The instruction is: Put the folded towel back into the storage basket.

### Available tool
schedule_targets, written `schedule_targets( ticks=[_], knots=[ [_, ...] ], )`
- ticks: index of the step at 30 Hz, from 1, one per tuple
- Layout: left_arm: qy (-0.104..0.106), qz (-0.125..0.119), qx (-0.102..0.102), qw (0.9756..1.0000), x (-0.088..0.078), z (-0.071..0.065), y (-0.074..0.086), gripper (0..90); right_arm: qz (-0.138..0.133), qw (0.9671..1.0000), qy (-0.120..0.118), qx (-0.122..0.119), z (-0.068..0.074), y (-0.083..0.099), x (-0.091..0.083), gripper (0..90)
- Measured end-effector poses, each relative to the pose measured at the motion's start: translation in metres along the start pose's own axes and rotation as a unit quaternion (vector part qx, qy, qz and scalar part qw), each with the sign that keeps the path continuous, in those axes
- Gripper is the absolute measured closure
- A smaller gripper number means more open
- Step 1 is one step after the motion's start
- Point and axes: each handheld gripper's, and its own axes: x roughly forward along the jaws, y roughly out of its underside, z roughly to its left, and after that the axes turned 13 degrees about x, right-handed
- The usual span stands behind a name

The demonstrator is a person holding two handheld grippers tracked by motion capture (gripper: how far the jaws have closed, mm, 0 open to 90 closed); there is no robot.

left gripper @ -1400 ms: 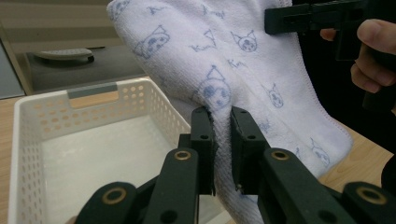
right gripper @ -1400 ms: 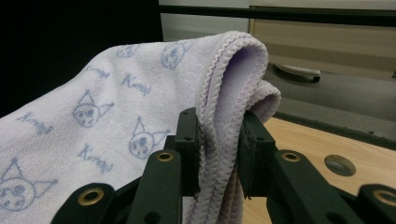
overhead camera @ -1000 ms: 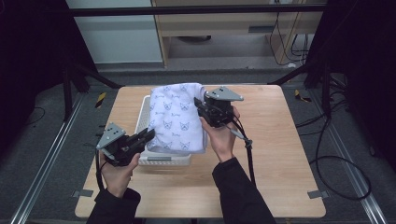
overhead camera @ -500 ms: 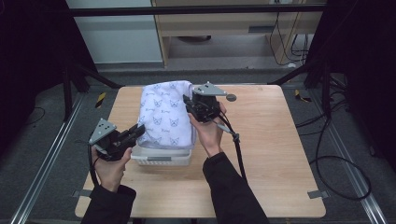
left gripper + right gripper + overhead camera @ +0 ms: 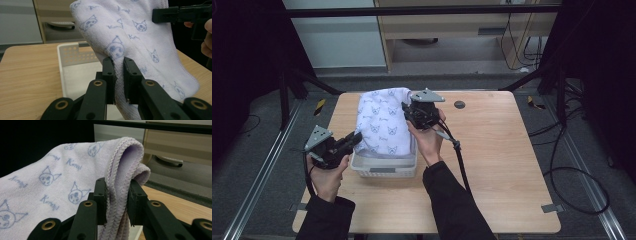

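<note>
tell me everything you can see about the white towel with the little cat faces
The white terry towel printed with pale blue cat faces and script has a stitched hem and is folded in layers. It hangs above the white perforated plastic basket, held up by the left gripper and right gripper, each clamped on an edge.

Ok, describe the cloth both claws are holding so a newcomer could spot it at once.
On the wooden table stands a white perforated basket. Stretched above it, pinched by the left claw and the right claw, is the towel: white terry cloth printed with small blue cartoon cat-like faces and script, the scene's one patterned fabric.
</note>
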Motion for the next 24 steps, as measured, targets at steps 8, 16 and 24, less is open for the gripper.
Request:
schedule_targets(
  ticks=[8,16,24],
  knots=[
    [-0.012,0.011,0.001,0.9999,0.005,0.006,0.006,80.6,0.003,1.0,-0.001,0.005,0.001,0.006,0.014,72.6],
    [-0.015,0.03,-0.001,0.9994,0.013,0.011,0.014,80.6,0.013,0.9999,0.001,0.006,-0.001,0.016,0.028,72.7],
    [-0.019,0.05,0.007,0.9985,0.022,0.011,0.021,80.6,0.025,0.9996,0.004,0.013,-0.008,0.028,0.039,72.6]
  ],
)
